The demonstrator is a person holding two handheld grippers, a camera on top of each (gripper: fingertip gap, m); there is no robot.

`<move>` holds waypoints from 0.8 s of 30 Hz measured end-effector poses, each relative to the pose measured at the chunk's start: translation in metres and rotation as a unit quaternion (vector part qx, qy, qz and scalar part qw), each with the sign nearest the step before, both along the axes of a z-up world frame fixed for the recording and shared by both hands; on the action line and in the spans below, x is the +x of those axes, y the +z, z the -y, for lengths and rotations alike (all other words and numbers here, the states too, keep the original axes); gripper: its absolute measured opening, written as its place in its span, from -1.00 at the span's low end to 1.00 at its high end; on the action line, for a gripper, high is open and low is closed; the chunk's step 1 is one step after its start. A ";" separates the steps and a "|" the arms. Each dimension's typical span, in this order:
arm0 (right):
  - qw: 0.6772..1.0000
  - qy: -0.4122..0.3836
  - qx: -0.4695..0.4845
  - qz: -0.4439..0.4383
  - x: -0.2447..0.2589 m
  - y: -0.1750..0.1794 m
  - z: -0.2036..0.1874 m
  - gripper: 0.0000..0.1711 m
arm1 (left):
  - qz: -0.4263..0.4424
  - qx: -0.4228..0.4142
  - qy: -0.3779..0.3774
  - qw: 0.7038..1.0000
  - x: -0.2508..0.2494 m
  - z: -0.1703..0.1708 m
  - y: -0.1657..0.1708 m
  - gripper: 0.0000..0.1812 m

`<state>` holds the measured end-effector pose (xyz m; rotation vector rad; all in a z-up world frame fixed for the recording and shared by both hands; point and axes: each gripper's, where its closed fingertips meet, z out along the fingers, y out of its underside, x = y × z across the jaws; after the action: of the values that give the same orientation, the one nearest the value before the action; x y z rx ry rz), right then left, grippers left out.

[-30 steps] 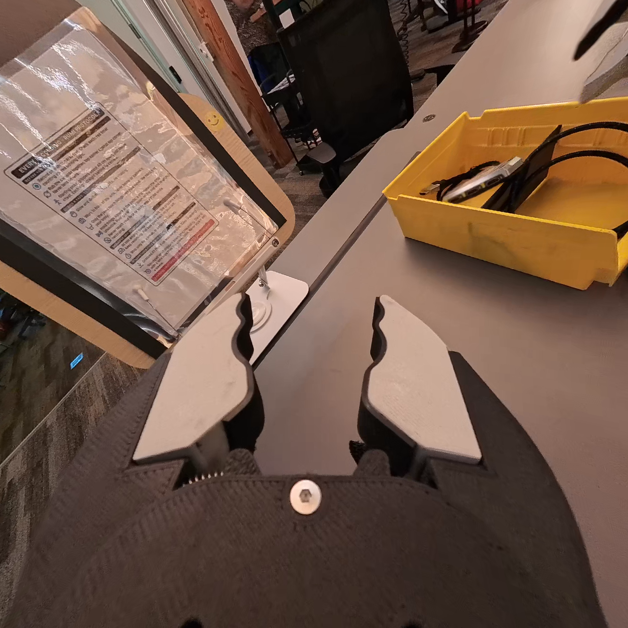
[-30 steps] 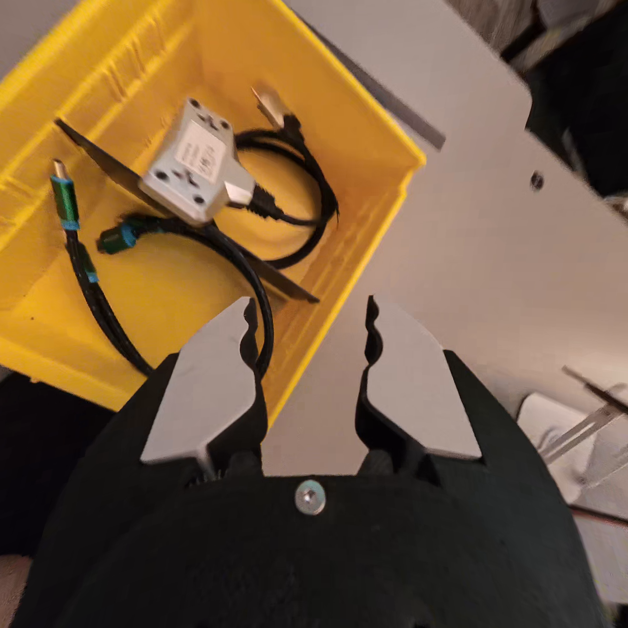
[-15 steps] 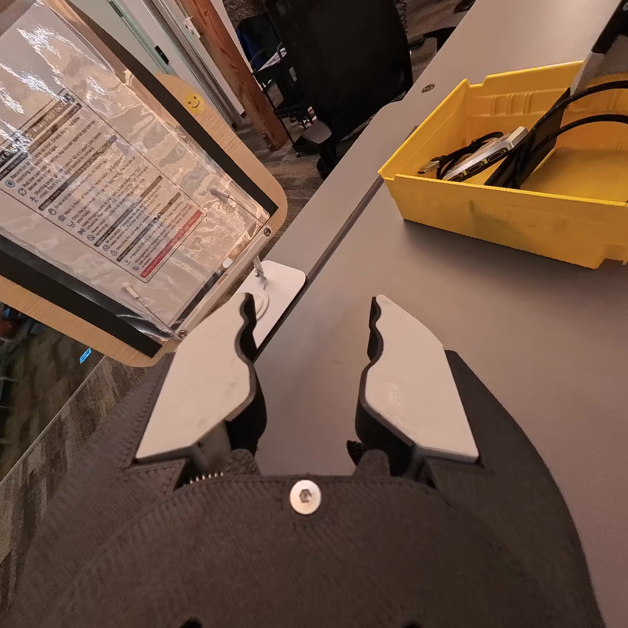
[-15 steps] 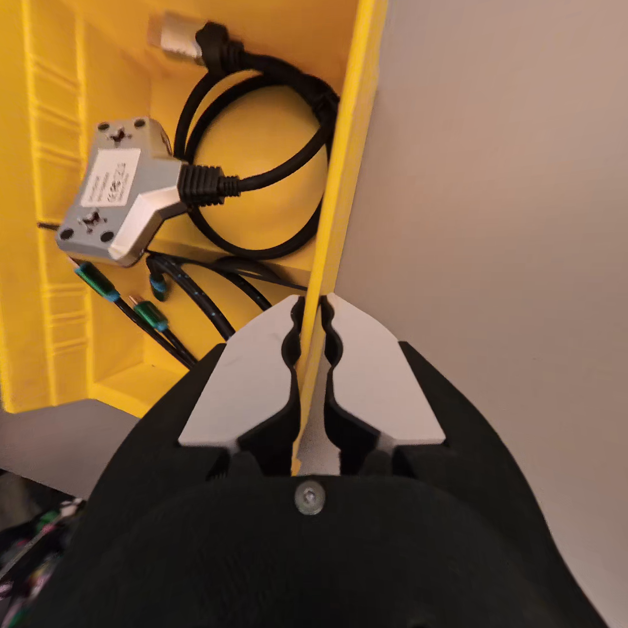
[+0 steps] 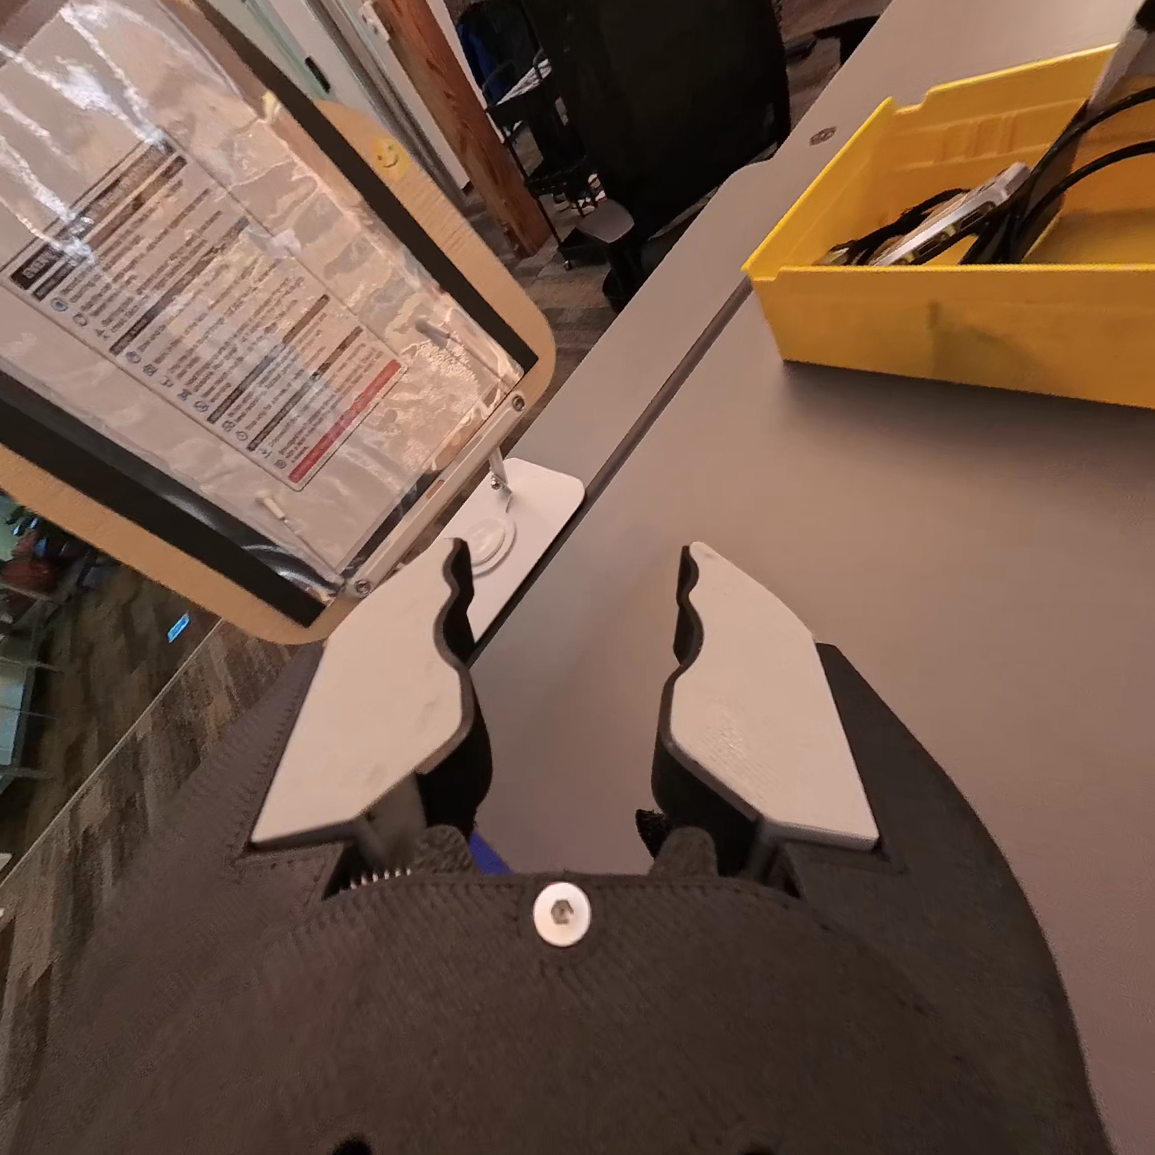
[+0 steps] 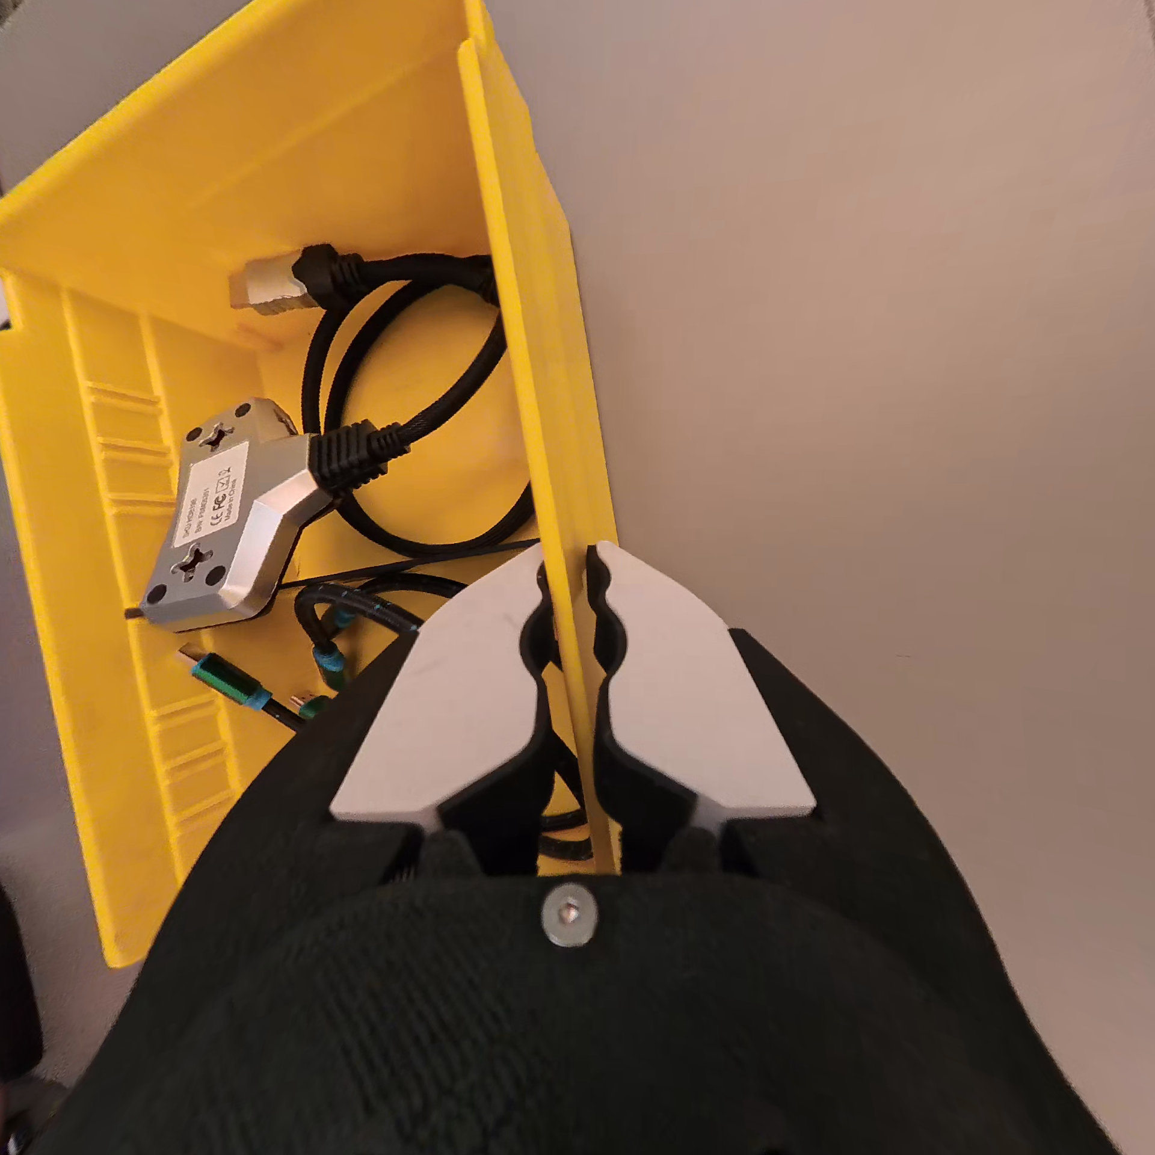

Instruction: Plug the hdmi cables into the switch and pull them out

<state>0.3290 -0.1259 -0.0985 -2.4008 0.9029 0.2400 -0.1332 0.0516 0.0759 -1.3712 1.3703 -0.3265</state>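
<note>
**A:** Silver metal marks the switch (image 6: pixel 231 519), lying label-side up on the floor of the yellow bin (image 6: pixel 187 206). Which way does it run?

**B:** In my right wrist view its long axis runs from lower left to upper right. The tapered end, with its attached black braided lead (image 6: pixel 400 400), points up and right toward the wall I am gripping. That lead loops round and ends in a silver plug (image 6: pixel 272 287) near the bin's far corner.

**A:** And the loose hdmi cables?

**B:** Two green-collared connectors (image 6: pixel 228 678) lie just below the switch, on the near side of a thin black divider (image 6: pixel 400 565). The clearer one points up and left, away from the switch. Nothing is plugged in yet, as far as I can judge.

**A:** Why is the right gripper (image 6: pixel 565 559) on the bin and not on a cable?

**B:** Its fingers pinch the bin's thin side wall, one inside, one outside. I read this as steadying or repositioning the bin before reaching in; the bin looks tilted, though the wide-angle lens may exaggerate that.

**A:** The left gripper (image 5: pixel 572 553)?

**B:** Spread wide, holding nothing, hovering over the grey table (image 5: pixel 875 562), well apart from the bin. It seems to be waiting.

**A:** Beyond that?

**B:** A laminated sheet on a stand (image 5: pixel 237 325) at the table's left edge; dark chairs (image 5: pixel 656 81) farther off.
</note>
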 end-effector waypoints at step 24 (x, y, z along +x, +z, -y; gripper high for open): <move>0.997 0.012 -0.046 0.066 0.008 0.000 0.015 -0.77 | -0.066 -0.401 0.524 0.749 -0.346 -0.109 -0.147 -0.31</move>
<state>0.3374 -0.1413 -0.0982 -2.4792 0.8414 0.0480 -0.4792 0.1605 -0.0707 -2.6876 0.3087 -0.0208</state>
